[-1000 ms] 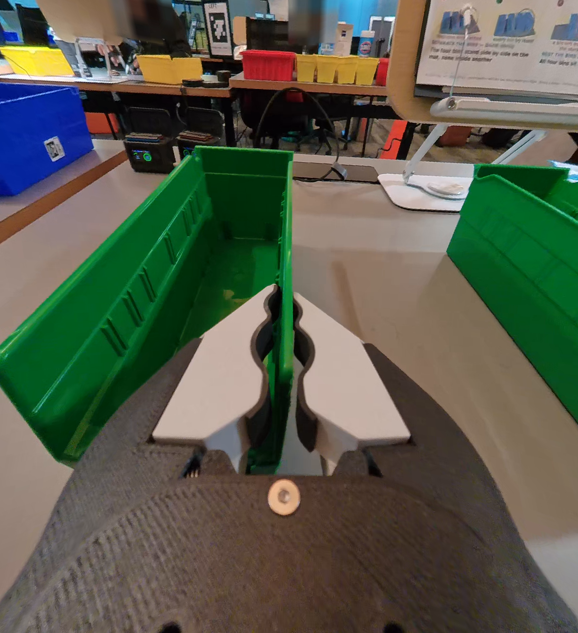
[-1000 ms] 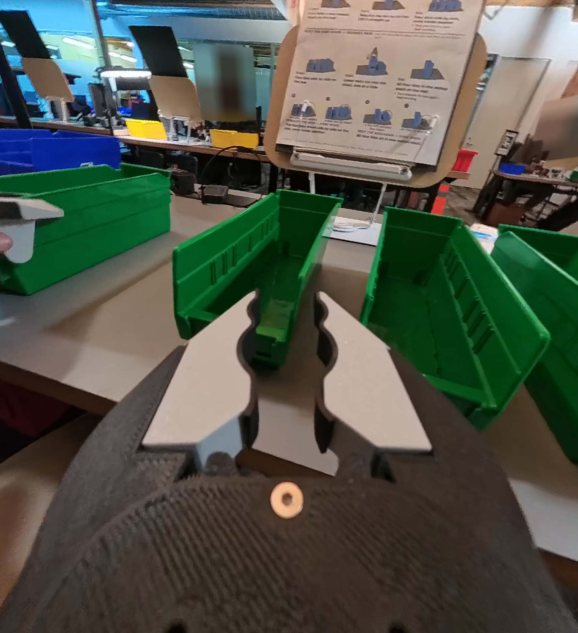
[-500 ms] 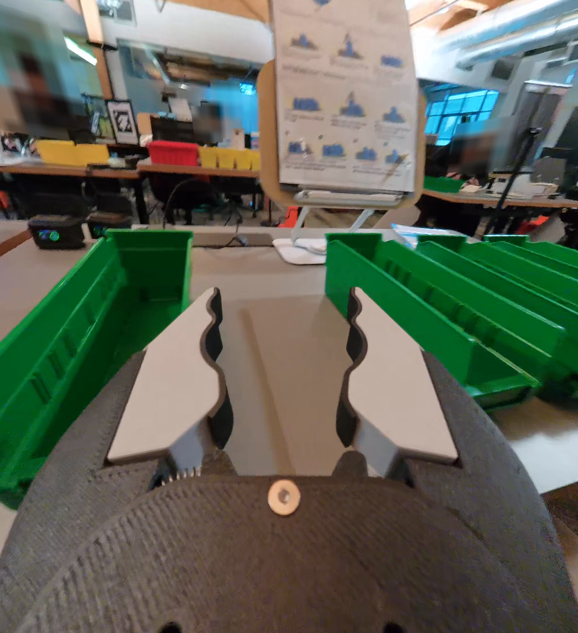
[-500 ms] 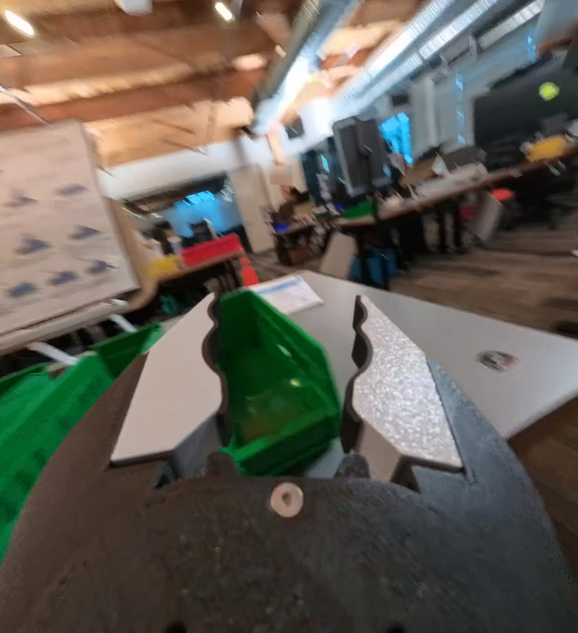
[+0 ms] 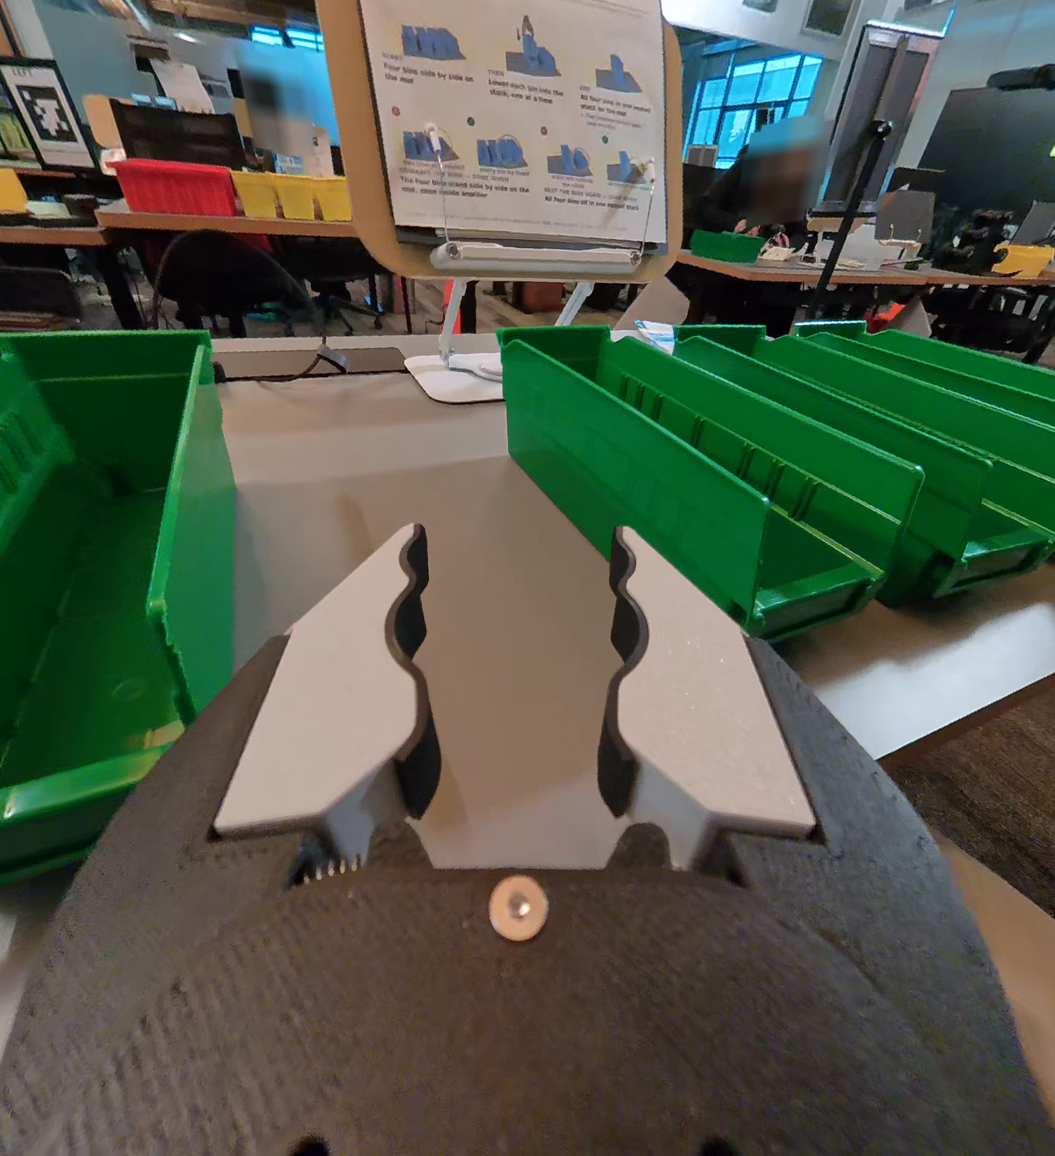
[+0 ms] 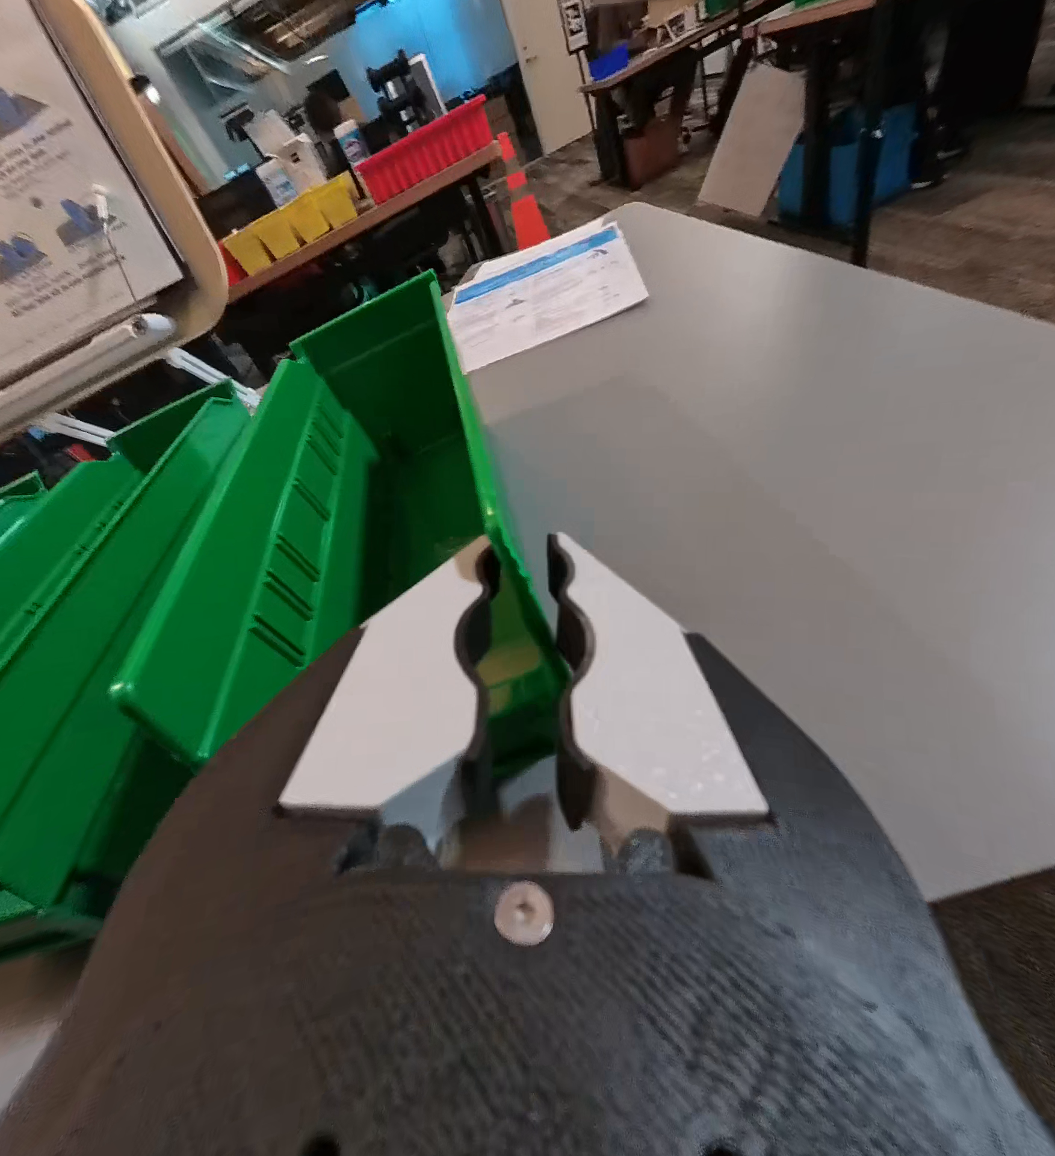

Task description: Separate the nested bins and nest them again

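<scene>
A smooth grey table point(image 5: 337, 450) fills mid-frame. Long green plastic bins point(image 5: 731, 475) sit centre right. The left gripper point(image 5: 515, 532) gapes wide, empty. The right gripper point(image 6: 521, 547) pinches the rightmost bin point(image 6: 387, 450)'s thin wall, lower centre.

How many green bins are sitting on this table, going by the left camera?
4. One bin stands alone at the left; three lie side by side at the right: a near bin, a middle bin, a far bin. More may hide off-frame.
</scene>
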### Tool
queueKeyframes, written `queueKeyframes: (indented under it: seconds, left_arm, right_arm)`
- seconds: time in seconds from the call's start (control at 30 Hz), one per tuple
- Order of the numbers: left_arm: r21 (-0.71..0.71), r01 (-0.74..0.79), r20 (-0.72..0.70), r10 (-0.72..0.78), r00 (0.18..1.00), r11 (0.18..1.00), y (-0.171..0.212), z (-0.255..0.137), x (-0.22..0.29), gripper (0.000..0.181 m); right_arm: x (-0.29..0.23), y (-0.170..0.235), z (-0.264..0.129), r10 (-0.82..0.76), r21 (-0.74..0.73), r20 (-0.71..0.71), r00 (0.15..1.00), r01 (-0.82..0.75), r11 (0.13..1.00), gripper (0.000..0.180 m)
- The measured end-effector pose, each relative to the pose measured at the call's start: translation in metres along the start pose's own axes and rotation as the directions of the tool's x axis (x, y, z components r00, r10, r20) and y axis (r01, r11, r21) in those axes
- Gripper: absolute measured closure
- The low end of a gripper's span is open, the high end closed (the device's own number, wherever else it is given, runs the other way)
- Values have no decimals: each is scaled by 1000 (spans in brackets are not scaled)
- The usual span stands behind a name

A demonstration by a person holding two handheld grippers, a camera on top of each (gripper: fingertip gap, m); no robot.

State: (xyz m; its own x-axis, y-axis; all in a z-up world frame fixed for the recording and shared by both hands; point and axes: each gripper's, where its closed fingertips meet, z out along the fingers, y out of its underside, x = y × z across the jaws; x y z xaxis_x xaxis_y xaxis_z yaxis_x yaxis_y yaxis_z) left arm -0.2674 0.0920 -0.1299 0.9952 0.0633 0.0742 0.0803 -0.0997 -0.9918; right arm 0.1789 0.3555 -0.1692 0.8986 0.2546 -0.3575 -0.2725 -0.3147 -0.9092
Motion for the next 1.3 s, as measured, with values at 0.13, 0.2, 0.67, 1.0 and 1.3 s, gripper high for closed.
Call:
queueKeyframes:
  seconds: [0.13, 0.2, 0.67, 1.0, 1.3]
  left_arm:
    - [-14, 10, -9, -11, 1000, 1000, 3, -1, -1, 125]
    - [-8, -2, -13, 2, 1000, 1000, 1, -1, 0, 126]
    - [83, 102, -436, -56, 898, 991, -32, -26, 164, 121]
    - [176, 226, -282, -171, 944, 958, -48, -34, 130, 144]
    - [116, 413, -220, -382, 898, 903, -43, -29, 75, 176]
  right_arm:
    - [-12, -5, -1, -38, 23, 18, 999, 37, 999, 178]
    - [-11, -19, -8, -50, 73, -44, 998, 53, 996, 178]
    - [-233, -69, -132, -404, 520, 131, 905, 285, 805, 178]
    - [-367, 19, -180, -596, 561, 255, 762, 385, 733, 177]
    - [-408, 54, -195, -723, 632, 318, 613, 432, 643, 160]
